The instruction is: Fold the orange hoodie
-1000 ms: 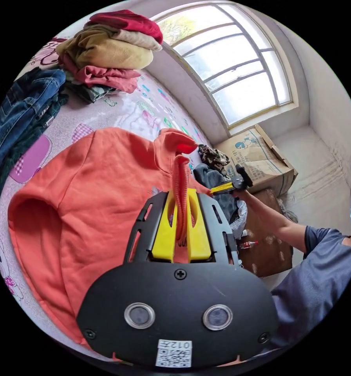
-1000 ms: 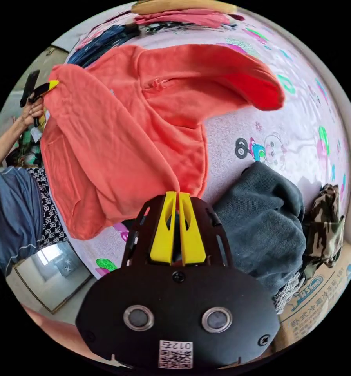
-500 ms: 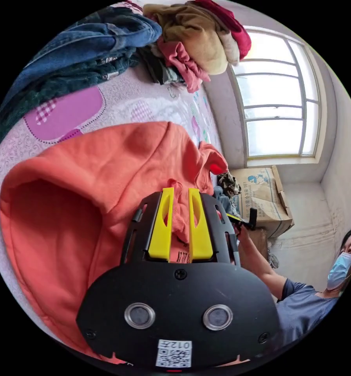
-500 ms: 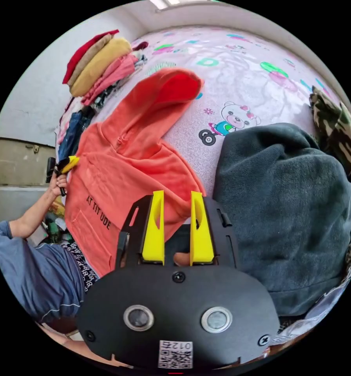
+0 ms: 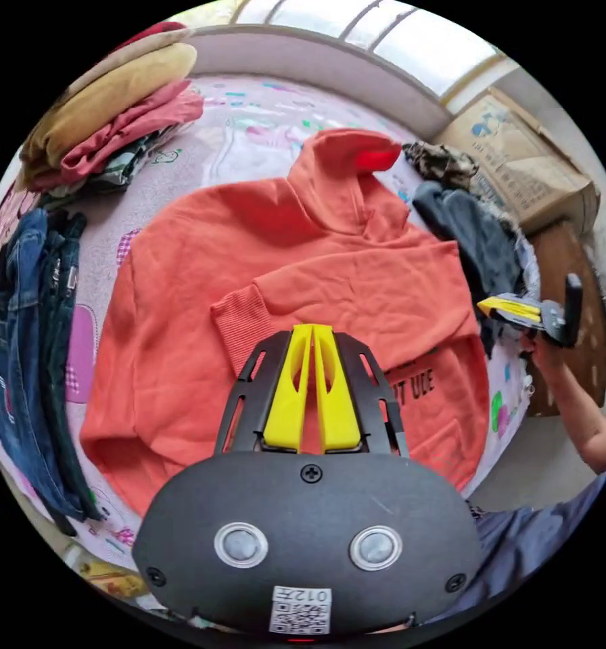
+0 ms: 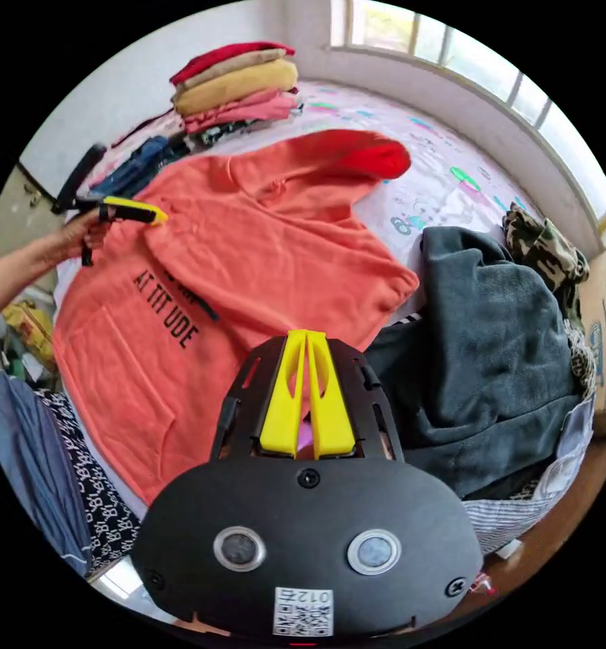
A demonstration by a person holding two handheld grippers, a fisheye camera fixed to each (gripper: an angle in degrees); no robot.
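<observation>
Orange cotton hoodie (image 5: 181, 324) lay flat and front side up on the pink bed sheet with cartoon prints (image 5: 249, 135). Its hood (image 5: 347, 159) with a red lining pointed toward the window side of the bed. One sleeve (image 5: 343, 287) was folded across the chest, and its ribbed cuff (image 5: 239, 324) ended near the middle of the body. Black letters on the front were partly covered by this sleeve.

In the left gripper view, the left gripper (image 5: 312, 332) with yellow jaws hovered above the hoodie, close to the cuff. Its jaws were closed together at the tips and no cloth was between them. The right gripper (image 5: 502, 307) was seen in the same view at the side of the bed, held in a hand (image 5: 543, 345), beside the shoulder of the hoodie. In the right gripper view, its own jaws (image 6: 306, 338) were also pressed together with nothing held, above the edge of the hoodie.

Stack of folded clothes in red, mustard and pink (image 5: 107, 101) stood at the far corner of the bed. Blue denim jeans (image 5: 26, 351) lay along one side. Dark grey garment (image 6: 492, 351) and a camouflage cloth (image 6: 546, 250) lay beside the hoodie, touching its edge. Brown cardboard box (image 5: 526, 169) stood near the bed.
</observation>
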